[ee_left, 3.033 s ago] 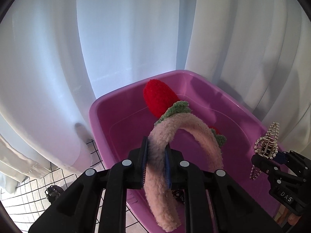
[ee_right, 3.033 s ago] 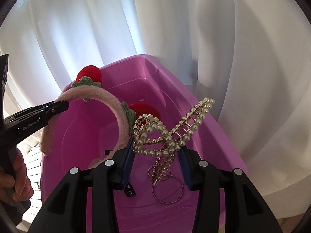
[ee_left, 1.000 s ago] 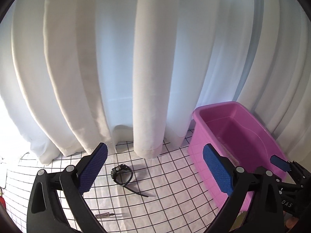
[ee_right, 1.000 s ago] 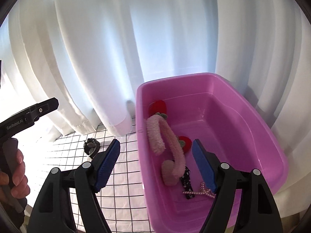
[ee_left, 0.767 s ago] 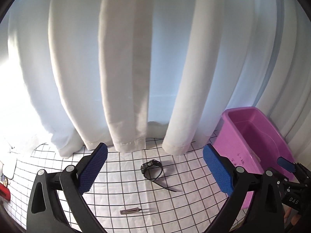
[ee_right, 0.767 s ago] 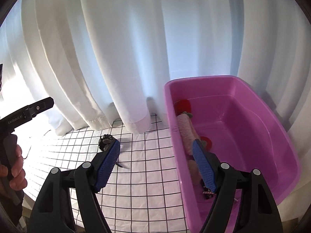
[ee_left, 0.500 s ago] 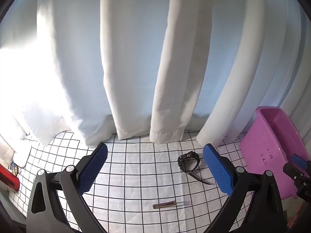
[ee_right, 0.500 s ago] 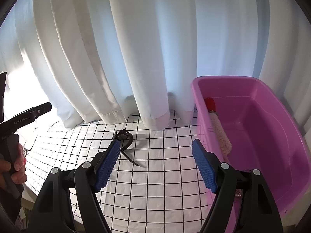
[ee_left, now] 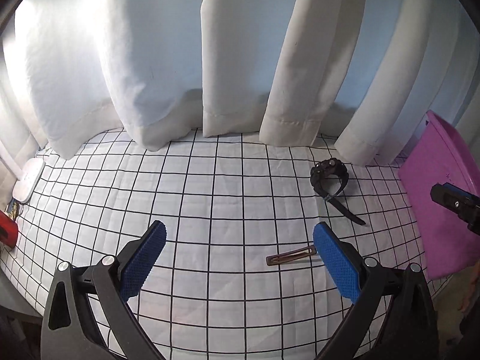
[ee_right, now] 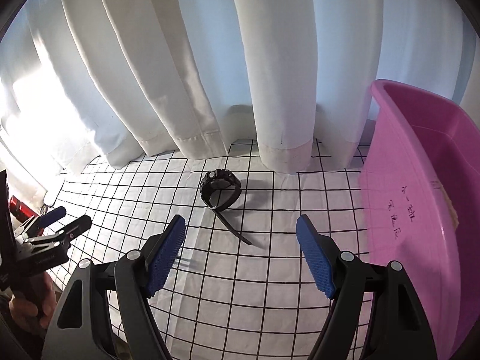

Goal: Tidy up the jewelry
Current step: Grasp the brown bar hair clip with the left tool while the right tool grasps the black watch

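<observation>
Both tools gape empty: right tool (ee_right: 240, 249) should straddle the wristwatch (ee_right: 220, 190) at twelve o'clock; left tool (ee_left: 238, 256), the hair clip (ee_left: 291, 256) at three o'clock.

My left tool (ee_left: 239, 262) has two matte black arms, each ending in a blue pad with a fine dimpled grid texture. Round silver screw heads sit near the base of each pad, and the arms have triangular cut-outs lower down. My right tool (ee_right: 240, 253) is built the same: black frame, blue textured pads, silver screws. From the right wrist view the left tool's black body carries small white lettering, too small to read.
</observation>
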`<state>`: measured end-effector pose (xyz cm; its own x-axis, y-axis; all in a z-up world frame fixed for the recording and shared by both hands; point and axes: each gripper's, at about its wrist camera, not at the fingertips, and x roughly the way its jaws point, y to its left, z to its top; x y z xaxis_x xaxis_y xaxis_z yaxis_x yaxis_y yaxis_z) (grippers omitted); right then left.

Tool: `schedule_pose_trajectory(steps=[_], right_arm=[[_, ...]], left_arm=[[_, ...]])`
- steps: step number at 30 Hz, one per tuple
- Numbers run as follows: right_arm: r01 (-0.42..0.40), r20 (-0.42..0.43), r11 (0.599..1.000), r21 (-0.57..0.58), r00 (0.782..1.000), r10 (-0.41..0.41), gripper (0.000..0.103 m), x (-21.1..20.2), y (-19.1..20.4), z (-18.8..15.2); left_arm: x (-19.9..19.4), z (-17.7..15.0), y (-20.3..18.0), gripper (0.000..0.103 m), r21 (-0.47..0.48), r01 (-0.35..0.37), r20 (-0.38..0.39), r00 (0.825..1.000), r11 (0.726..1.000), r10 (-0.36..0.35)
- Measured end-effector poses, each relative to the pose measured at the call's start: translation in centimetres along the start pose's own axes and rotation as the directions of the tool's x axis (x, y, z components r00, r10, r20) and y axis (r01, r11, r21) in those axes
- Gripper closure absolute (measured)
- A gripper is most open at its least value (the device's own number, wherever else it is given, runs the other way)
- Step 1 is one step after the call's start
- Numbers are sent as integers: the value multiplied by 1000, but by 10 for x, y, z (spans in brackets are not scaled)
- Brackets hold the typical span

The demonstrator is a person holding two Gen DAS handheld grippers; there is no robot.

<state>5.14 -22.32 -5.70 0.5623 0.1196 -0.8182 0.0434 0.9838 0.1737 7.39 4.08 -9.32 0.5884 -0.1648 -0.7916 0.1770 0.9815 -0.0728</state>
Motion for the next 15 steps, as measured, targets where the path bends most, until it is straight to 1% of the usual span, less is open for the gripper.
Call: schedule_pose_trajectory(steps=[3,6,10,15], right_arm=[[-25,-25,1000,-17,999,25,30,21,4,-2],[-54,-48,998,-27,997,52,30,44,6,-4],[-83,-84,996,-36,993,80,30,72,6,-8],[-110,-108,993,-51,989,104,30,100,7,-8]], left_arm=[[14,-21,2,6,-45,3,-53,999,999,-6],[23,-41,1,6,-85,-6,-89,996,996,-2],[34,-60,-6,6,-107,-33,-115,993,994,21],[50,-71,-14,6,-145,-43,-128,992,989,25]])
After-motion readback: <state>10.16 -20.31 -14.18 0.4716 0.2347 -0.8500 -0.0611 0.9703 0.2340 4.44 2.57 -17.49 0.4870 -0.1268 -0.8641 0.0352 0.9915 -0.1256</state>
